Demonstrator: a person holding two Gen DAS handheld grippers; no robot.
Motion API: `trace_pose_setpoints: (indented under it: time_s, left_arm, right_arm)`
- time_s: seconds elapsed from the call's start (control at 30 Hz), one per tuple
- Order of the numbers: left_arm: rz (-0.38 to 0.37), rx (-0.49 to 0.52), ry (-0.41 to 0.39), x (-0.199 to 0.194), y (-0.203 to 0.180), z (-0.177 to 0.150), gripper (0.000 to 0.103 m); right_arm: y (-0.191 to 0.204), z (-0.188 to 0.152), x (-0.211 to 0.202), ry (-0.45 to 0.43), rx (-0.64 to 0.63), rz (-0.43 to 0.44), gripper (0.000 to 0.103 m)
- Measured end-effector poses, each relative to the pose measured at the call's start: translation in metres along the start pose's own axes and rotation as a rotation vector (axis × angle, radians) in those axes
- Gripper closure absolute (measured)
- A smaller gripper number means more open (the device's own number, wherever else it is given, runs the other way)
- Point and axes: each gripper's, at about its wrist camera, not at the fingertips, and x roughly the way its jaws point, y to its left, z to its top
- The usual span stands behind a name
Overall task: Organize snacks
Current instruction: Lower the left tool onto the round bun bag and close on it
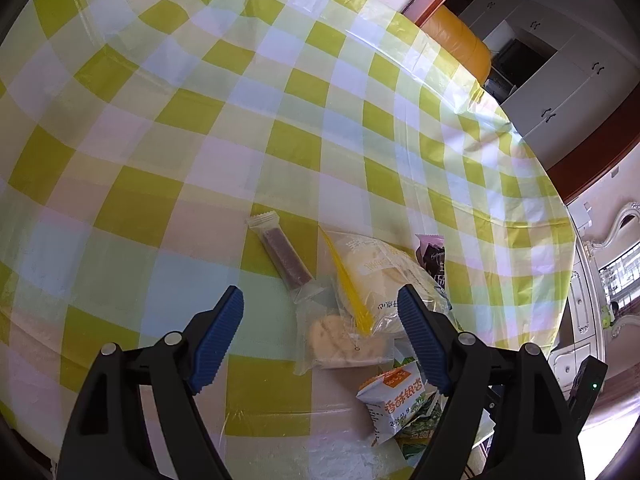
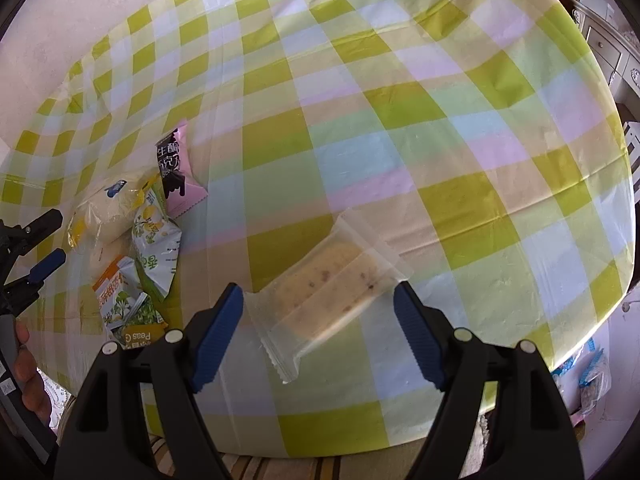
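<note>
My left gripper [image 1: 320,300] is open and empty above a pile of snacks on the checked tablecloth [image 1: 200,120]. The pile holds a brown bar in clear wrap [image 1: 286,258], a bagged bread with a yellow strip [image 1: 372,280], a clear-wrapped cake [image 1: 344,340], an orange and white packet [image 1: 394,404] and a pink and black packet [image 1: 432,256]. My right gripper [image 2: 318,300] is open, its fingers on either side of a clear-wrapped cake [image 2: 326,294] lying alone. The pile also shows at the left of the right wrist view [image 2: 140,232], with the left gripper [image 2: 40,248] beside it.
The round table's edge [image 1: 552,208] curves along the right in the left wrist view, with an orange chair [image 1: 460,40] and white cabinets [image 1: 560,68] beyond. In the right wrist view the near edge [image 2: 360,448] is just under my fingers, and packets lie on the floor [image 2: 588,380].
</note>
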Motion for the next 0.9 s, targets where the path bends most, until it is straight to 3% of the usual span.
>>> trace_pose_setpoints:
  time_s: [0.23, 0.47, 0.6, 0.73, 0.9]
  left_arm:
    - [0.003, 0.102, 0.034, 0.017, -0.037, 0.004, 0.016]
    - [0.106, 0.277, 0.106, 0.049, -0.075, 0.001, 0.014]
    - [0.109, 0.288, 0.140, 0.062, -0.078, 0.003, 0.014]
    - [0.101, 0.297, 0.149, 0.066, -0.077, 0.002, 0.036]
    - [0.091, 0.319, 0.138, 0.062, -0.079, 0.001, 0.047]
  right_arm:
    - [0.002, 0.005, 0.004, -0.007, 0.030, -0.011, 0.025]
    - [0.005, 0.011, 0.005, -0.022, 0.051, -0.027, 0.025]
    - [0.003, 0.011, 0.004, -0.025, 0.057, -0.027, 0.025]
    - [0.002, 0.011, 0.005, -0.024, 0.062, -0.020, 0.025]
    - [0.003, 0.010, 0.006, -0.024, 0.061, -0.019, 0.025]
